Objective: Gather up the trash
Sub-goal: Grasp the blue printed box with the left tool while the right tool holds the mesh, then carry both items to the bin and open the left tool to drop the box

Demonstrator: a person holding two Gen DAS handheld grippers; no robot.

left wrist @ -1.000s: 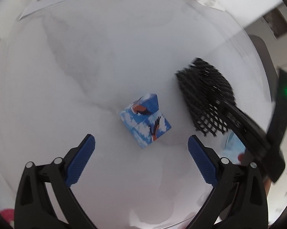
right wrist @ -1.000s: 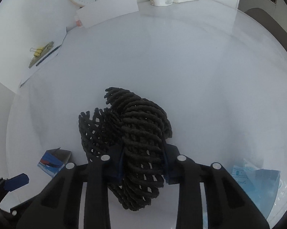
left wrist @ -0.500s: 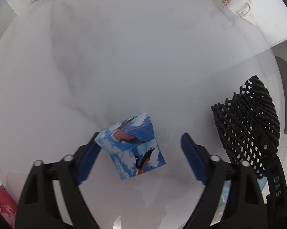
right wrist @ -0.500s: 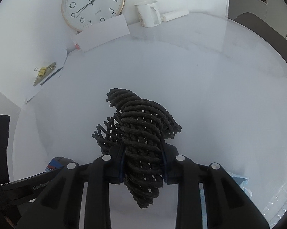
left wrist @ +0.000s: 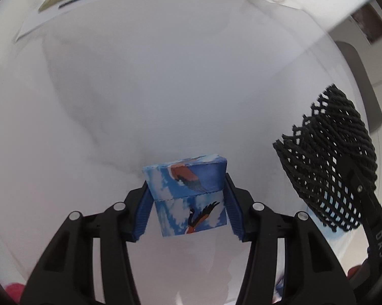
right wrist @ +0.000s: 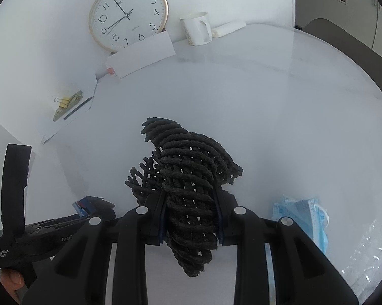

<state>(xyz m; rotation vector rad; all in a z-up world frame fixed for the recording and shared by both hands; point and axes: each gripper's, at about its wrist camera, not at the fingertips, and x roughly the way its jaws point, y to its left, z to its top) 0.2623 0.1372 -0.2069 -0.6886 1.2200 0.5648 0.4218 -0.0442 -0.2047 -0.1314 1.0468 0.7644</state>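
The left claw (left wrist: 187,203) was found pressed together on the blue bird-printed box (left wrist: 188,194), its blue pads (left wrist: 142,211) set against the box's two sides. Half a second before, those pads had been spread around the box with gaps on both sides; a second before, the box had lain well ahead of the open claw on the white bench (left wrist: 165,89). The grasp was therefore judged just completed, though whether the box had left the bench could not be told. To the right of that claw, the right claw (right wrist: 191,218) was seen pinching the black net bag (right wrist: 188,190), as it had been throughout. Just right of the right claw, a blue face mask (right wrist: 302,218) lay on the bench, probably left to be collected.
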